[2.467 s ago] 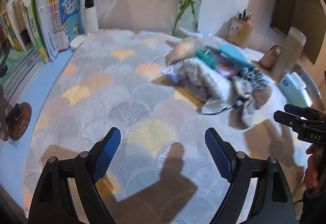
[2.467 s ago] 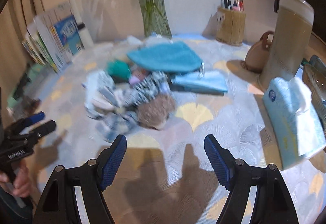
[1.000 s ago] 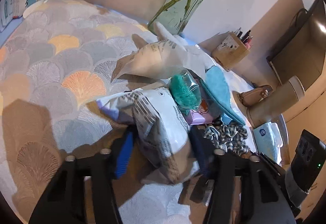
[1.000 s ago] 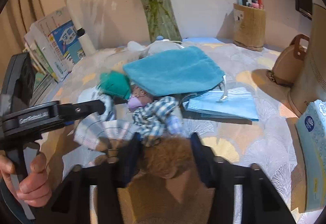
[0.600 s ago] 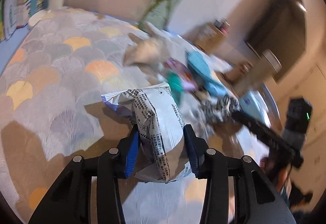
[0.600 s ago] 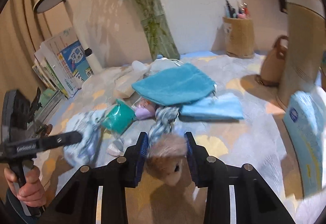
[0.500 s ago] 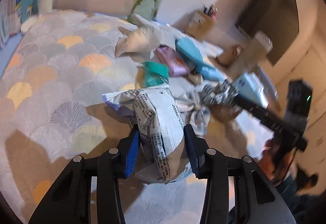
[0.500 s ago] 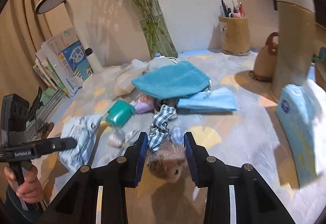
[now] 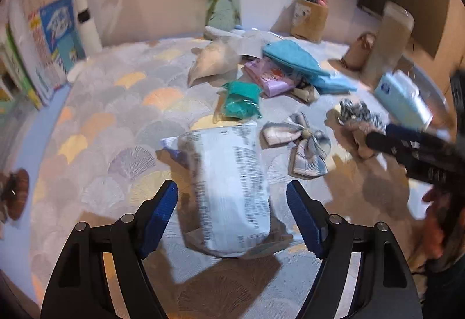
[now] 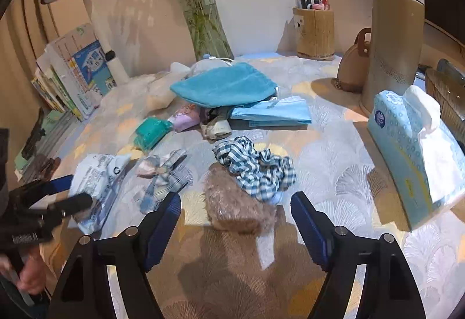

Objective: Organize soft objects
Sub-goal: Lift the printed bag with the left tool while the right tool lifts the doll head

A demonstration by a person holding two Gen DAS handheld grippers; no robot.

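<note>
A table covered by a fan-patterned cloth [image 10: 334, 144] stood against a pale wall. The left gripper [image 9: 232, 211] had its jaws wide apart, with one white printed packet [image 9: 229, 188] lying between them, touching neither pad. The right gripper [image 10: 235, 217] was likewise spread, one brown furry toy [image 10: 235, 208] on the cloth between its fingers, a checked scrunchie [image 10: 255, 168] draped over the toy's far side. Farther back lay one teal towel [image 10: 223, 83], one blue mask [image 10: 273, 112], one green pouch [image 10: 151, 133] and one plaid bow [image 10: 165, 176]. The left view was motion-blurred, so the packet's print was unreadable.
</note>
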